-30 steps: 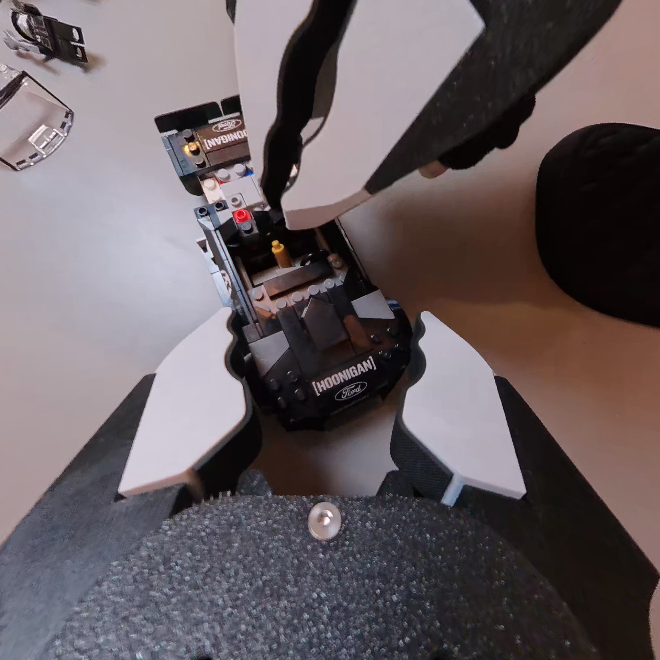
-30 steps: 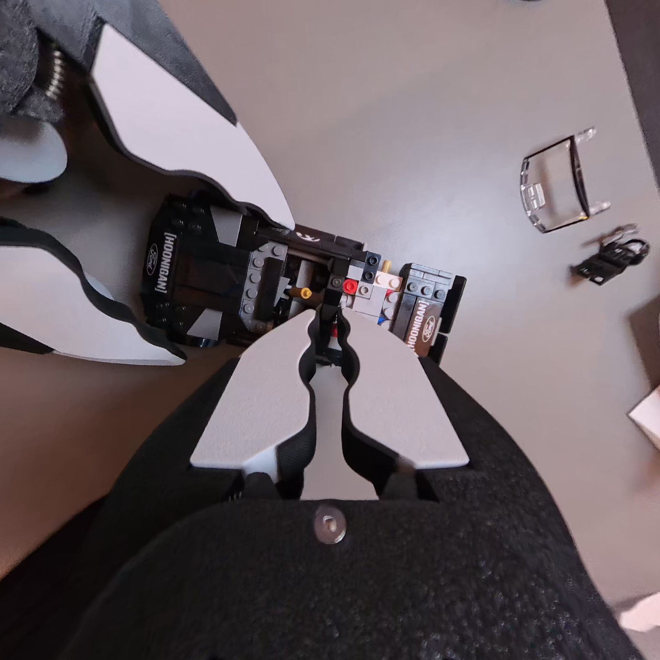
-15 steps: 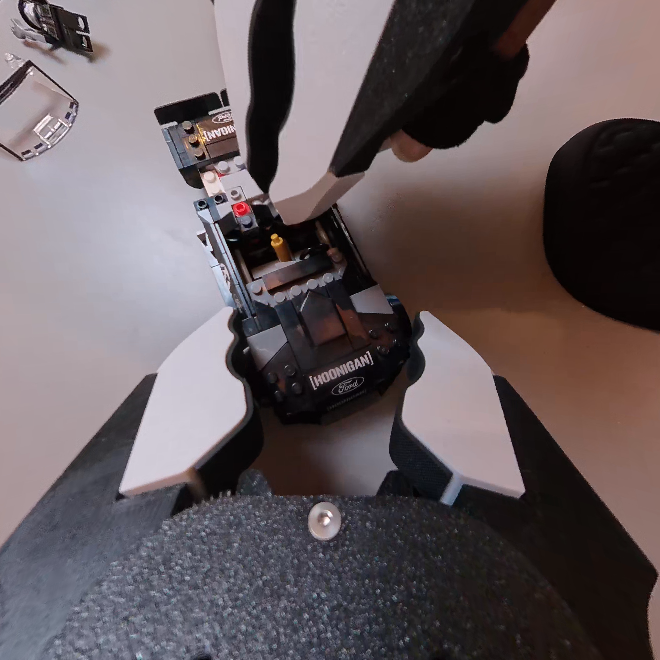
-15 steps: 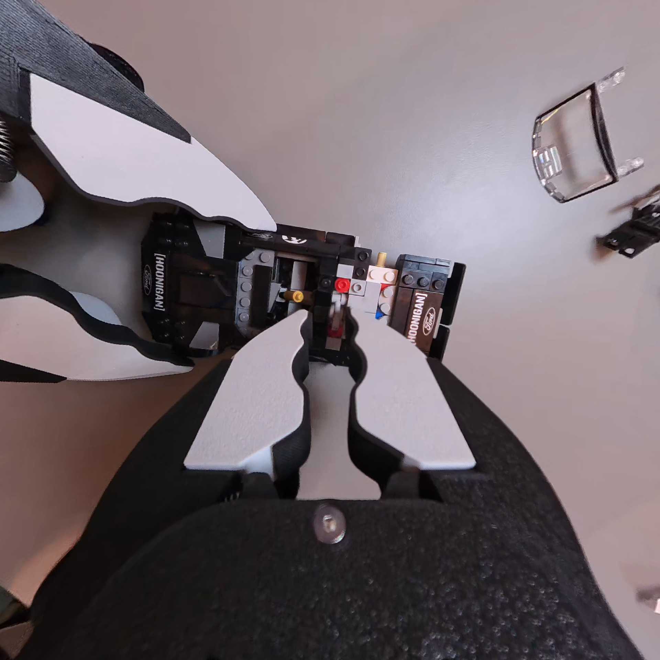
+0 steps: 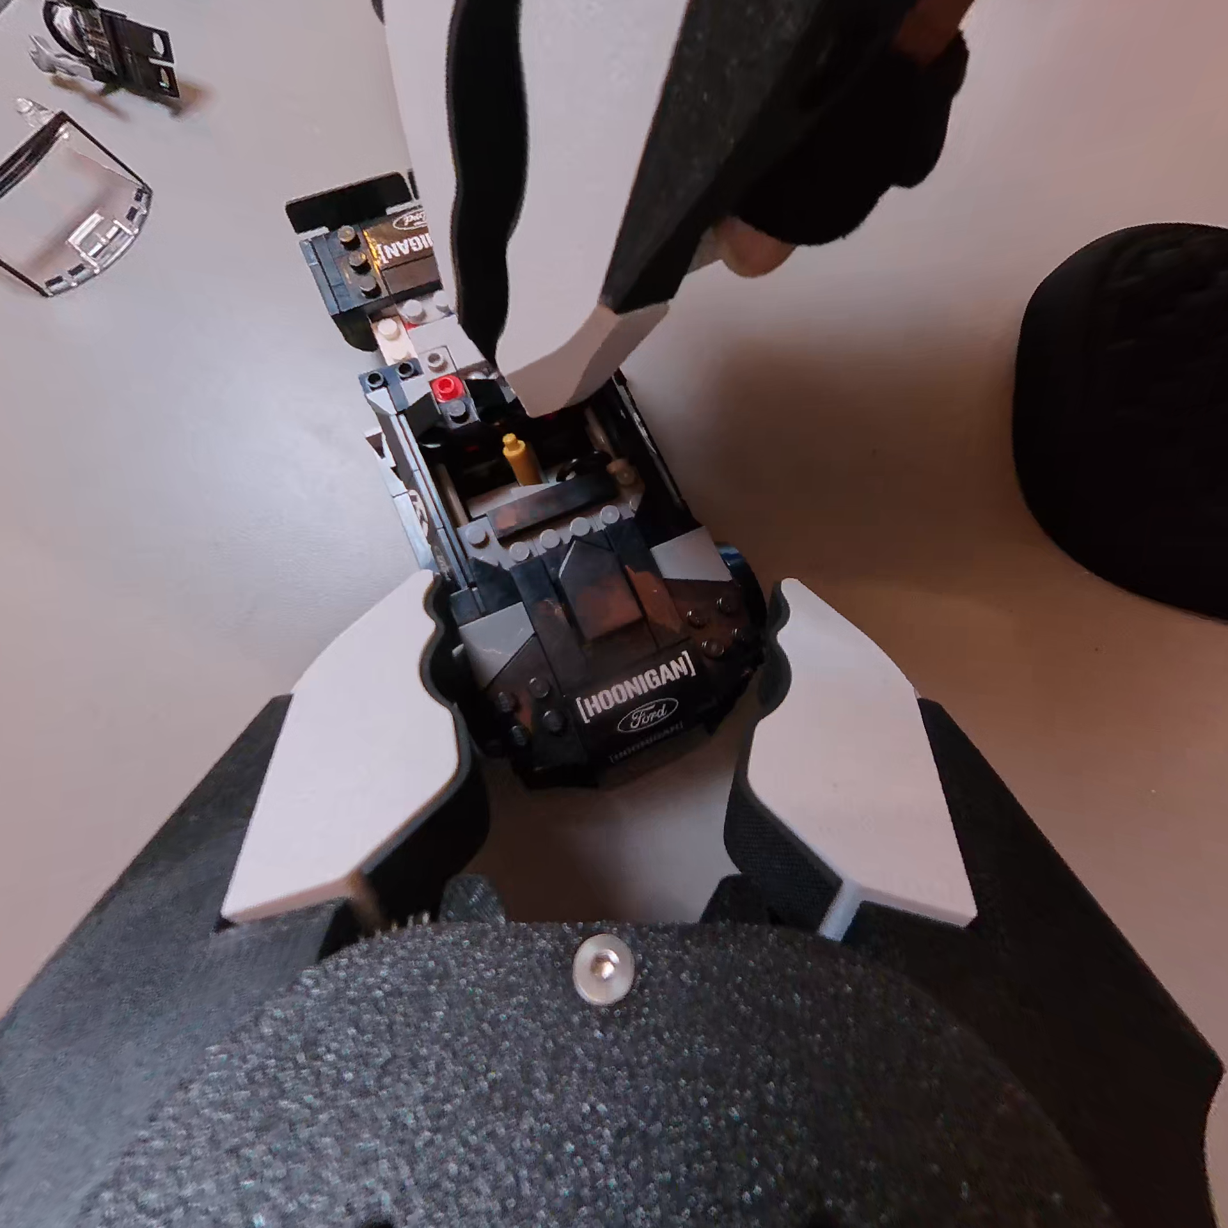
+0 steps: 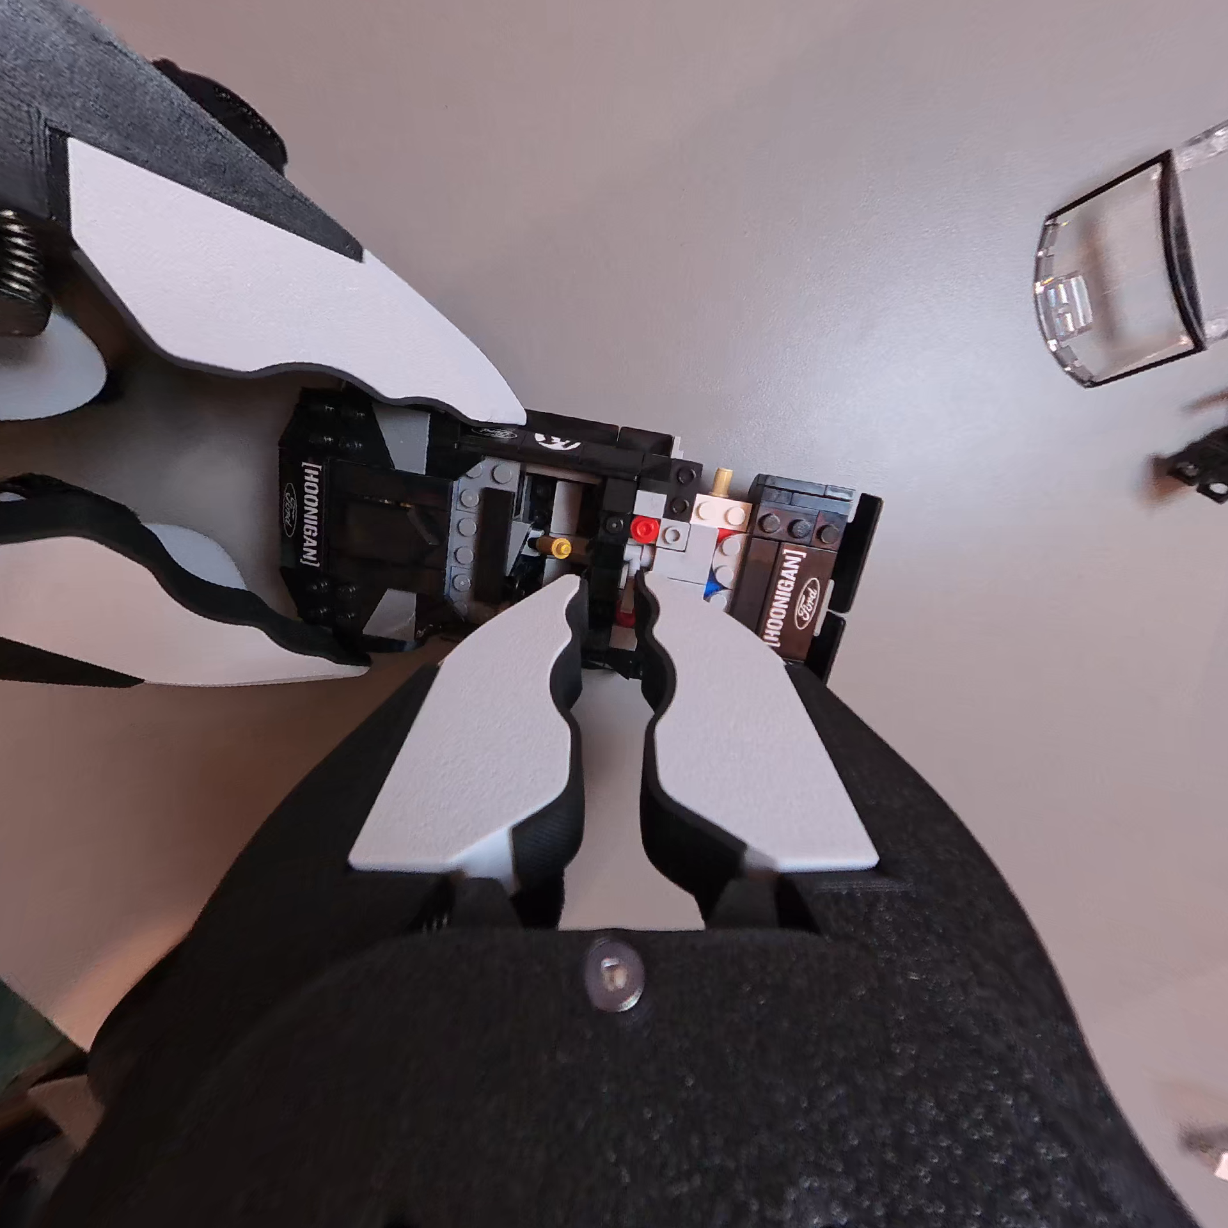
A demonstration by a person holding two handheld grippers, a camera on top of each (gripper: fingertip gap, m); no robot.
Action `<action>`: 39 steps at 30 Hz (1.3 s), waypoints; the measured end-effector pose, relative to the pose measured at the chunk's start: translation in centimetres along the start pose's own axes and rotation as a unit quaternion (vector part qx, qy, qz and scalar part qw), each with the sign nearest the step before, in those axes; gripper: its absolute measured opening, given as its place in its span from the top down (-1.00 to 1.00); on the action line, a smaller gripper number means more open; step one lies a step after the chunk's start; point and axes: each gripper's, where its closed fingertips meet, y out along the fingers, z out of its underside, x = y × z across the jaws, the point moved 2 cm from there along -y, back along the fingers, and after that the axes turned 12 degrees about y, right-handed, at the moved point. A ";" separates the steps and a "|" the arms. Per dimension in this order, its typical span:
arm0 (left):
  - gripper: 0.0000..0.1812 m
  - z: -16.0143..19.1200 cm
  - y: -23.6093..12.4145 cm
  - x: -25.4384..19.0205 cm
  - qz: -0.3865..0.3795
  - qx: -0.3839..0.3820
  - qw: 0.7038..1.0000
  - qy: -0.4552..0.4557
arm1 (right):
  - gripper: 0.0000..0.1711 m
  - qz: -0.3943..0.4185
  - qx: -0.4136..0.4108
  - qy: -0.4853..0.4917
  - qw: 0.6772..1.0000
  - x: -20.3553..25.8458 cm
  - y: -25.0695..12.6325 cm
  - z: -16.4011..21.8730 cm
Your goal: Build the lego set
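Observation:
A black lego car (image 5: 598, 598) lies on the pale table; its cockpit is uncovered, with a gold lever and a red stud showing. My left gripper (image 5: 605, 638) is shut on the car's nose, one finger on each side. In the right wrist view the car (image 6: 372, 531) lies crosswise with the left gripper (image 6: 442, 541) on its nose. My right gripper (image 6: 608, 588) is nearly closed, tips at the cockpit's rear edge, with a narrow black upright piece (image 6: 605, 531) between them. It comes down from above in the left wrist view (image 5: 511, 382).
A clear windshield piece (image 5: 66, 206) and a small black assembly (image 5: 113, 60) lie far left, and show at the right in the right wrist view (image 6: 1116, 279). A round black object (image 5: 1143, 412) sits right of the car. A gloved hand (image 5: 830, 166) holds the right gripper. The left gripper's tips are roughly 6 centimetres from the right gripper's.
The right gripper's jaws have widened slightly around the black piece and it has moved closer to the cockpit. The left gripper keeps its hold on the car's nose.

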 end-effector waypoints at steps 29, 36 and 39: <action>0.01 0.0 0.1 0.1 -0.012 0.004 1.000 0.000 | 0.83 0.065 -0.036 -0.046 0.996 -0.2 -0.5 -0.3; 0.01 0.1 0.1 0.1 -0.011 0.003 1.000 0.001 | 0.91 0.082 -0.014 -0.069 0.994 0.2 -0.4 -0.3; 0.01 0.1 0.1 0.1 -0.010 0.003 1.000 0.001 | 0.88 0.083 -0.011 -0.061 0.995 0.1 -0.3 -0.3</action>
